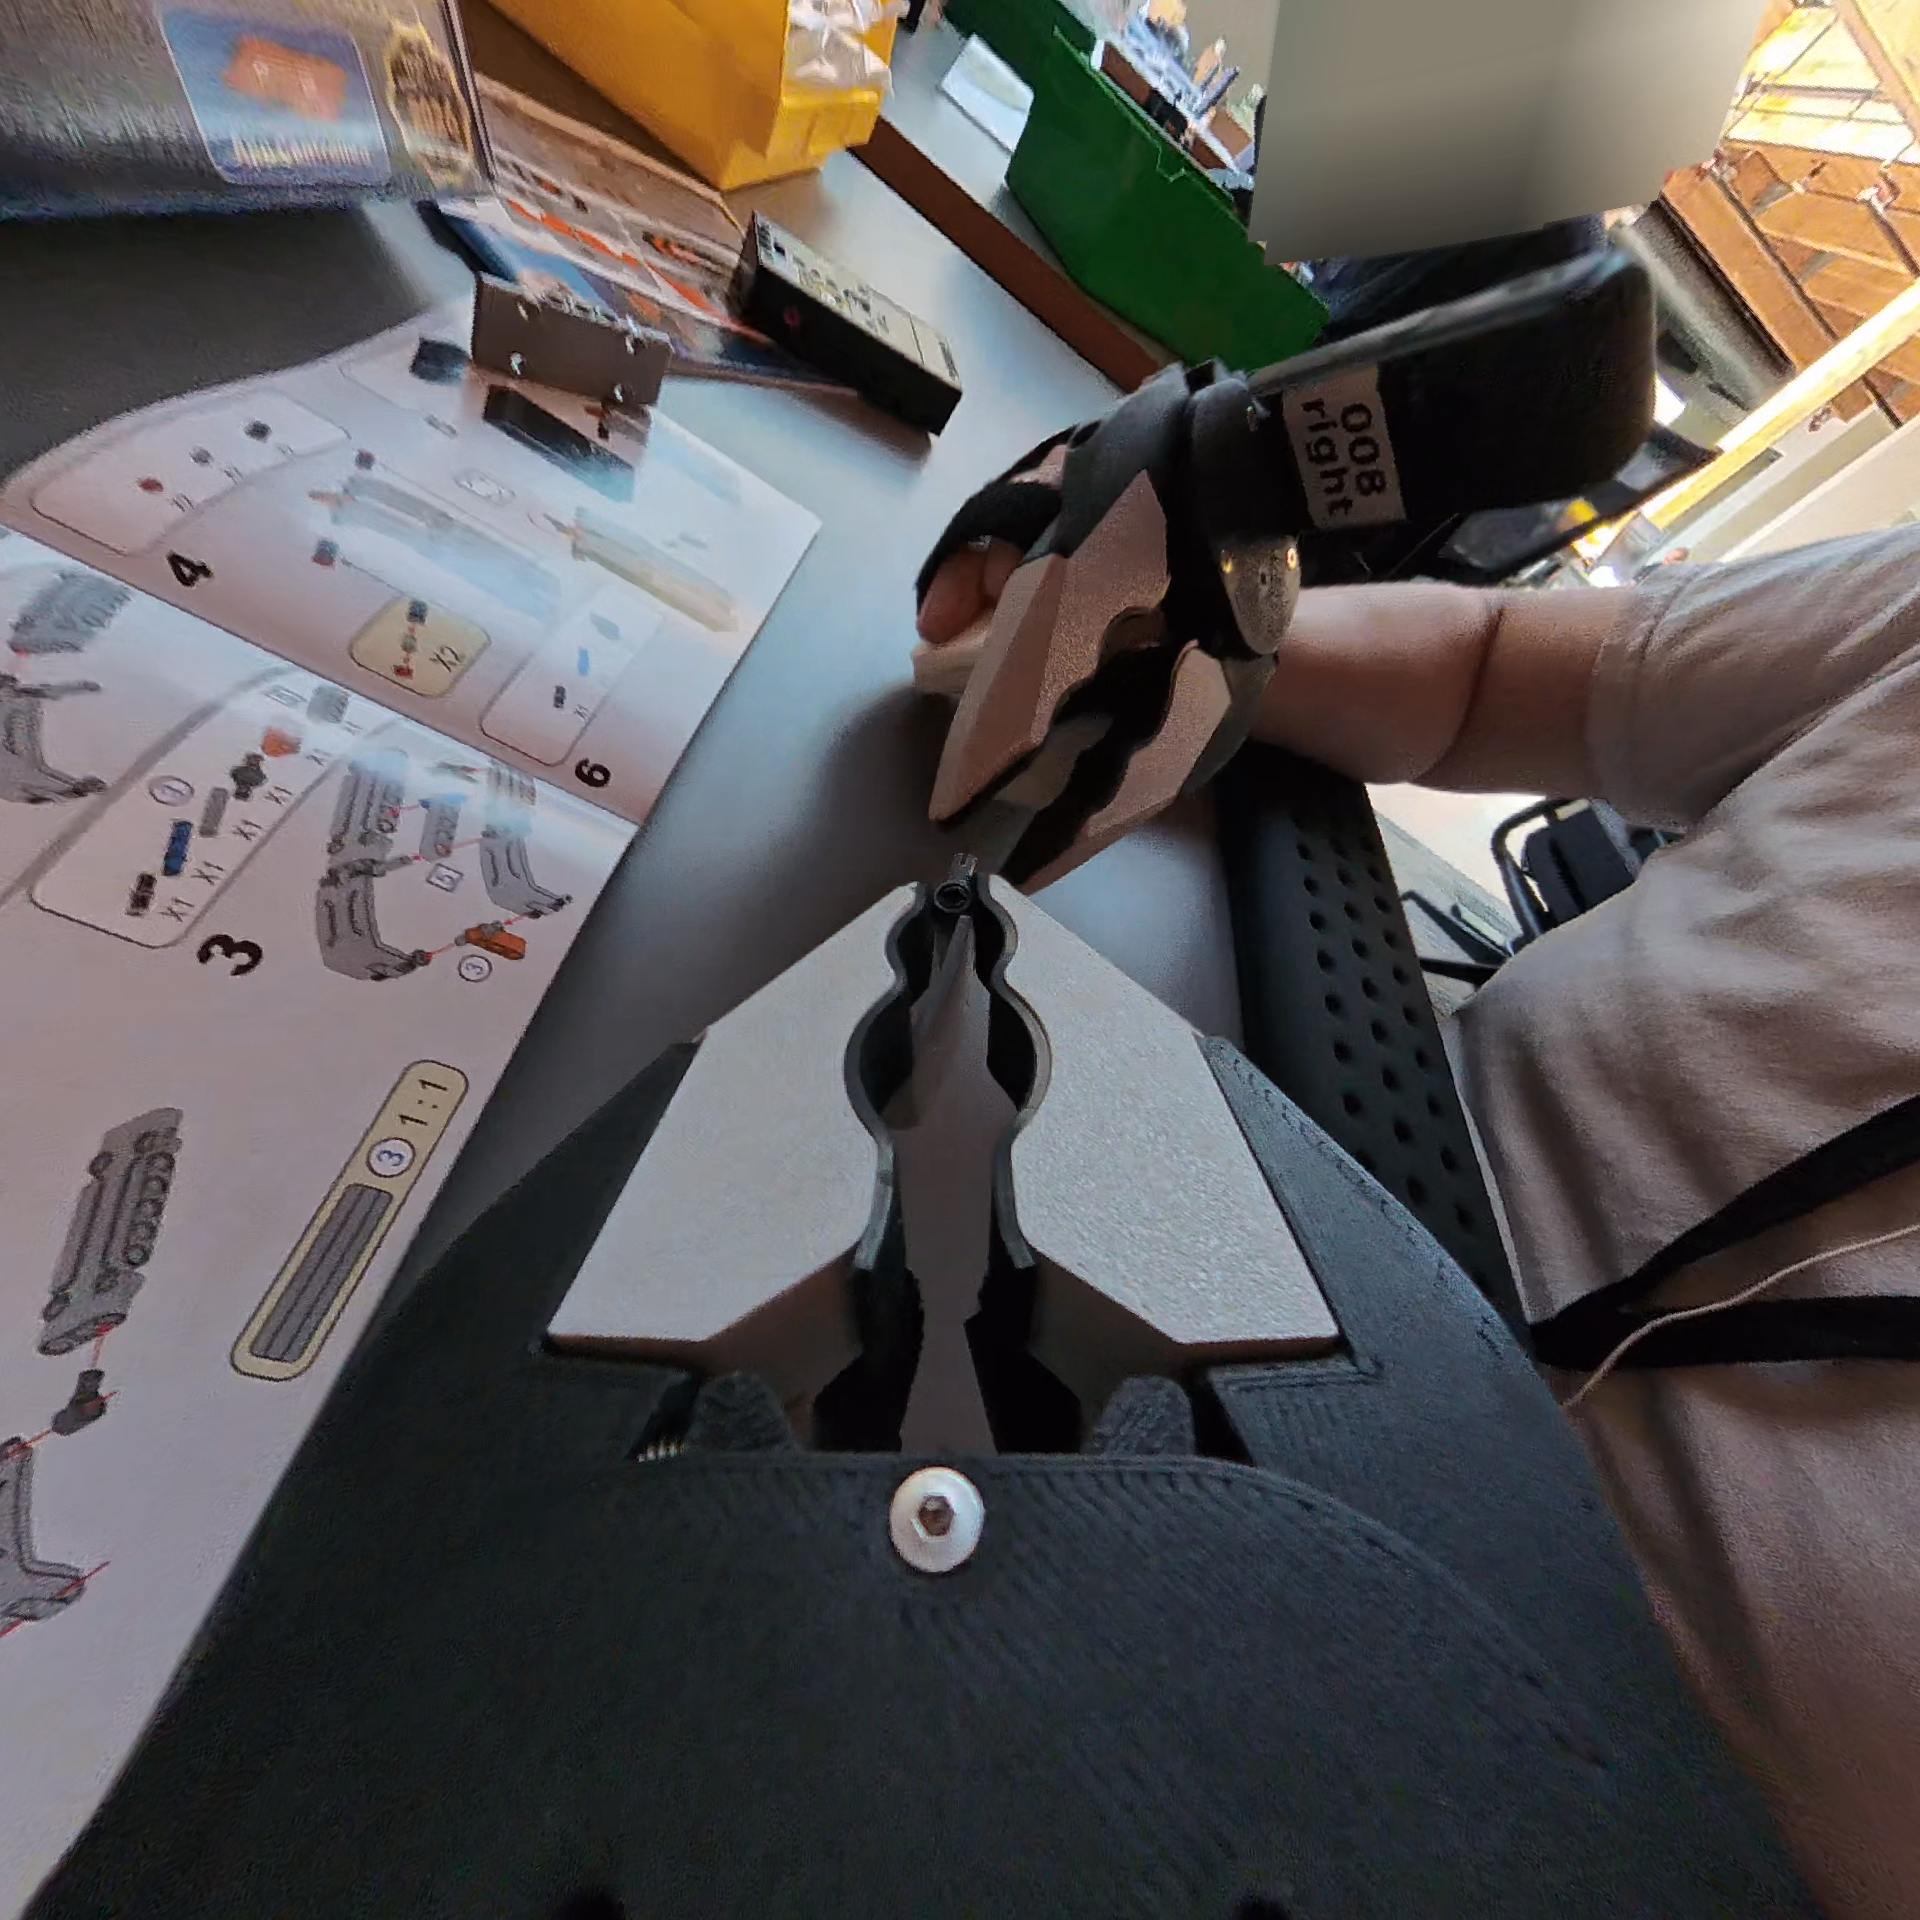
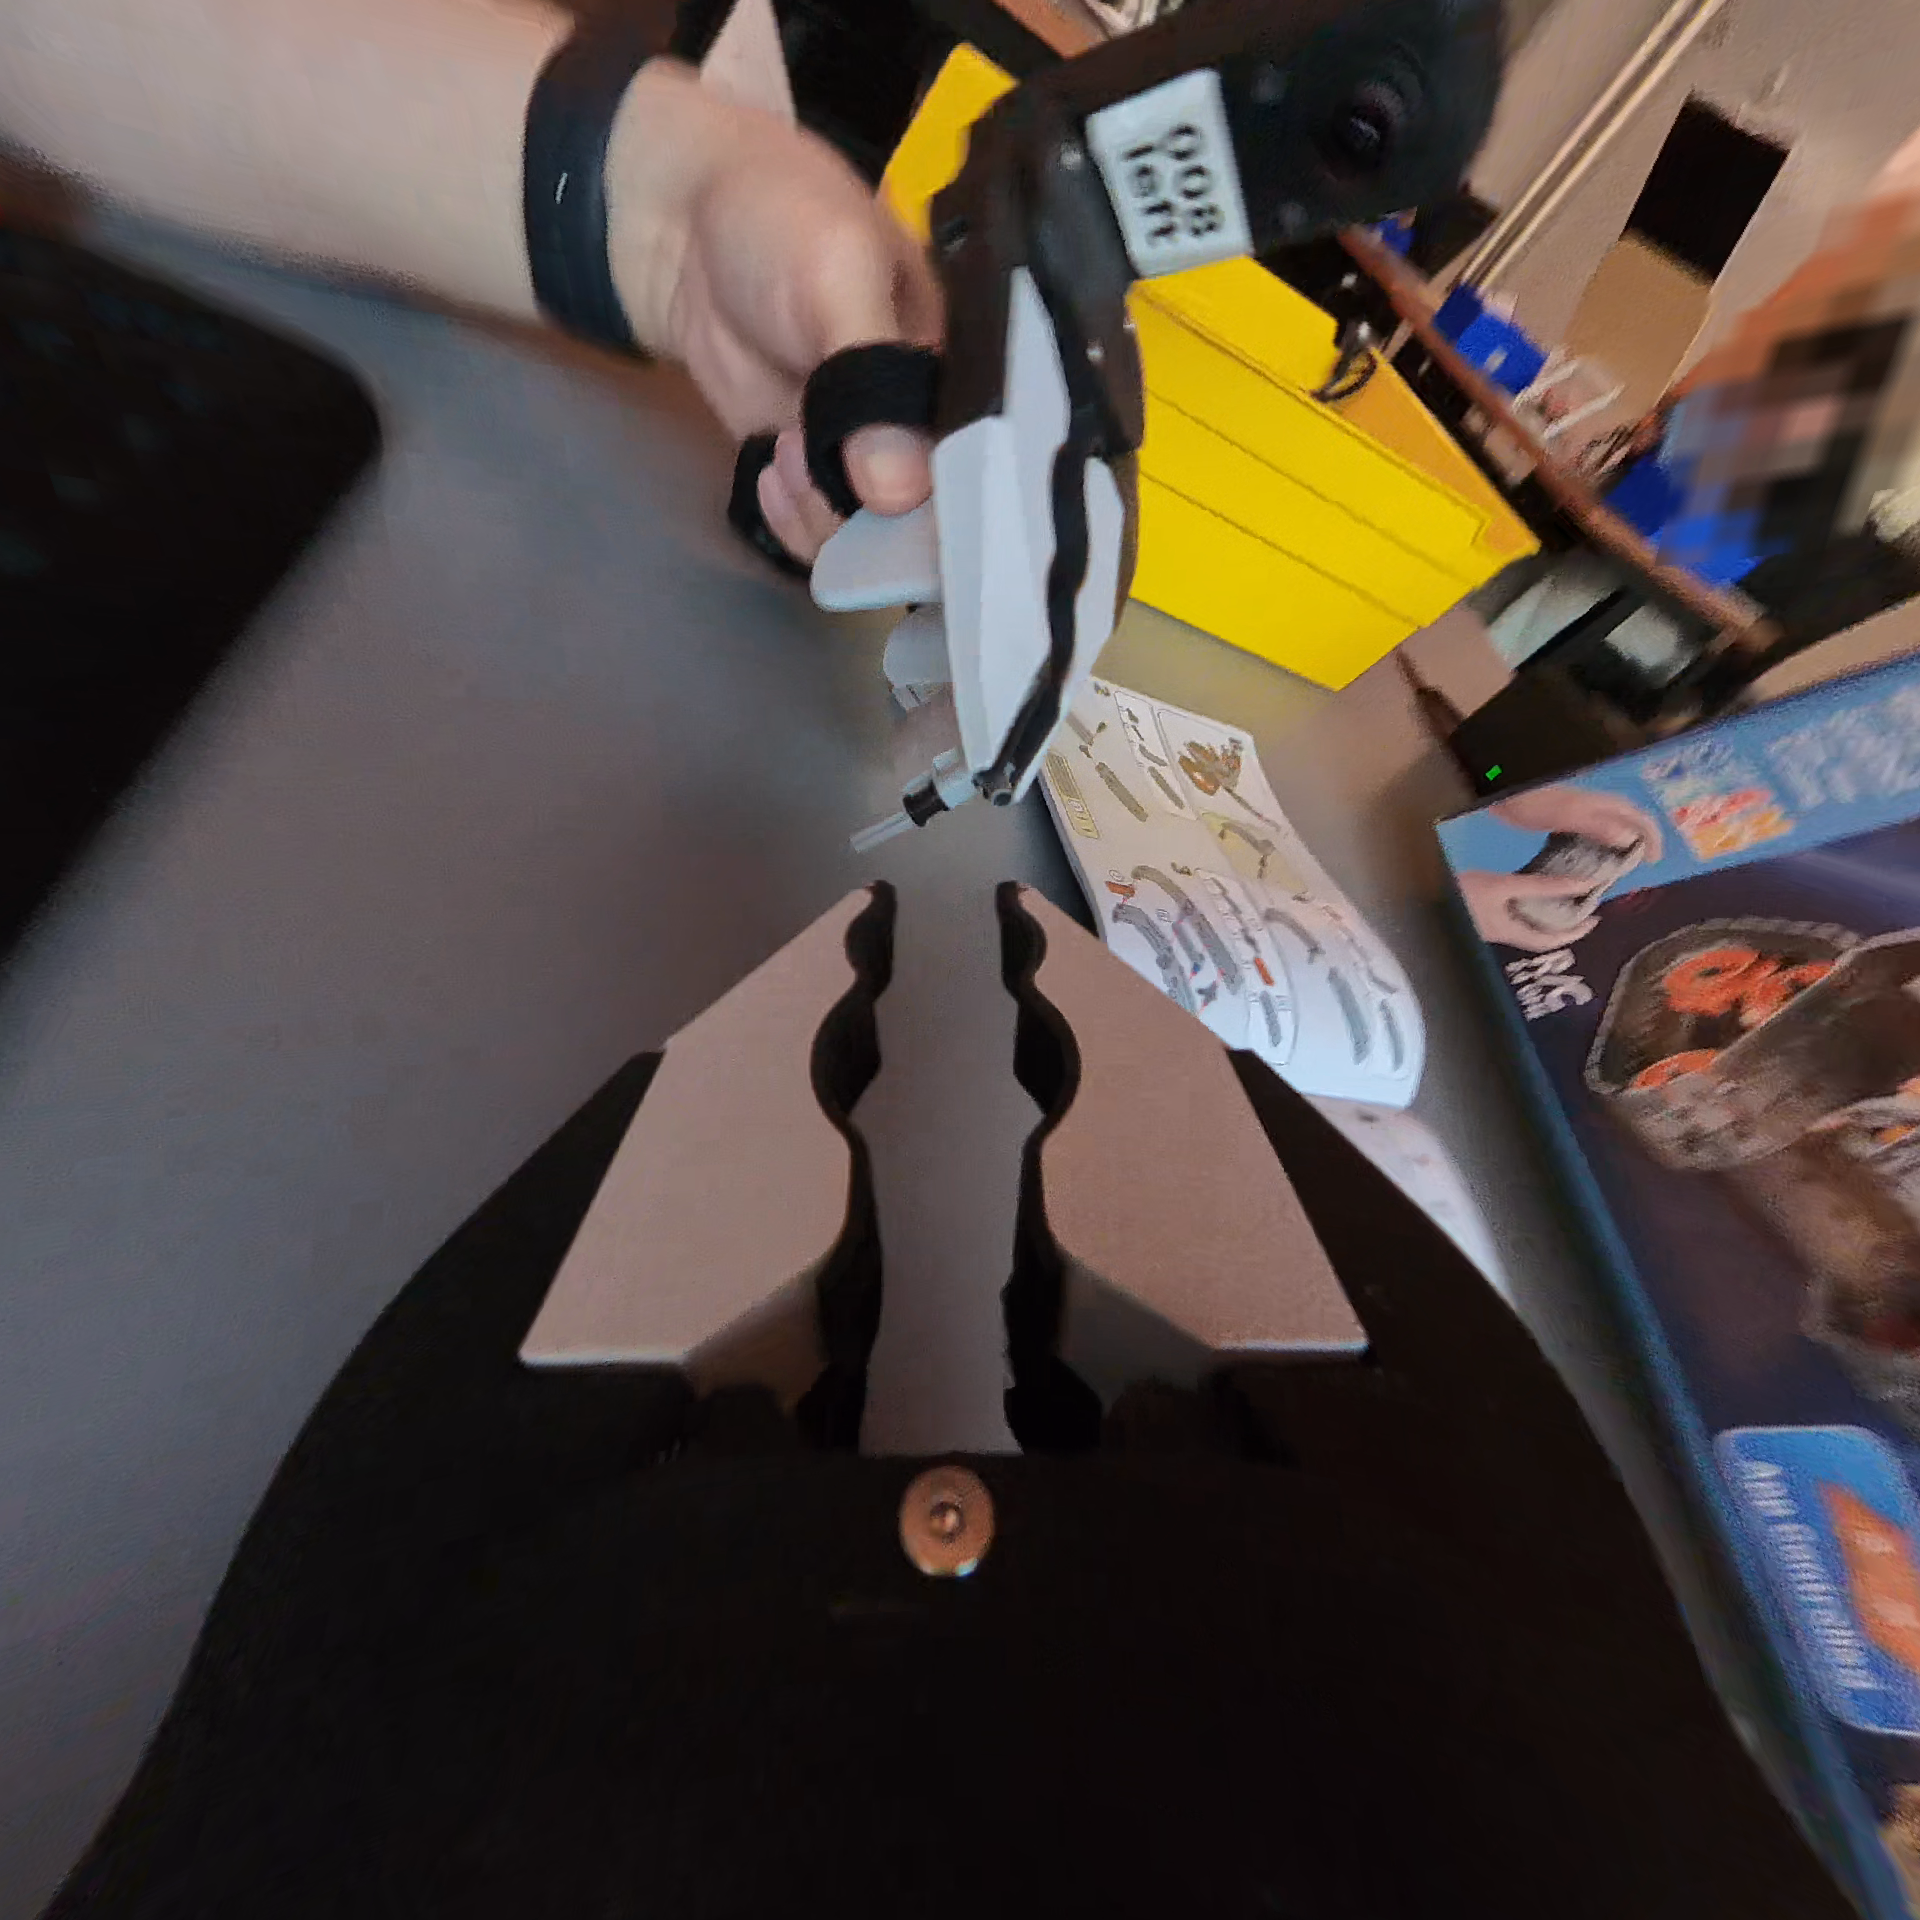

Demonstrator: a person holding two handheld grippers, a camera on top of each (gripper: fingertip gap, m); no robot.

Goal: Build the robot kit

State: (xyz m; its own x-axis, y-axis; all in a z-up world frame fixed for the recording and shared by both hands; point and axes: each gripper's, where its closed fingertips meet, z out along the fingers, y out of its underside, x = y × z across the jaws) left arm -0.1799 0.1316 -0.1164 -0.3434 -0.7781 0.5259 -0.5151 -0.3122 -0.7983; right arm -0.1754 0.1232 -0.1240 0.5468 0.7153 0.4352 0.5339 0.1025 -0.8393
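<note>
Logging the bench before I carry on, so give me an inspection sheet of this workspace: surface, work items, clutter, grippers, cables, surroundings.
Surface: grey table, bare near the grippers.
Work items: small grey-and-black part; open instruction booklet lying flat.
Clutter: toy box, yellow box, green bin, black device, metal bracket on the booklet's far edge.
Grippers: left gripper shut on the part above the table; right gripper open, empty, tips close to the part.
Cables: thin pale cord across the person's shirt.
Surroundings: black chair at the table edge; background blurred.
</note>
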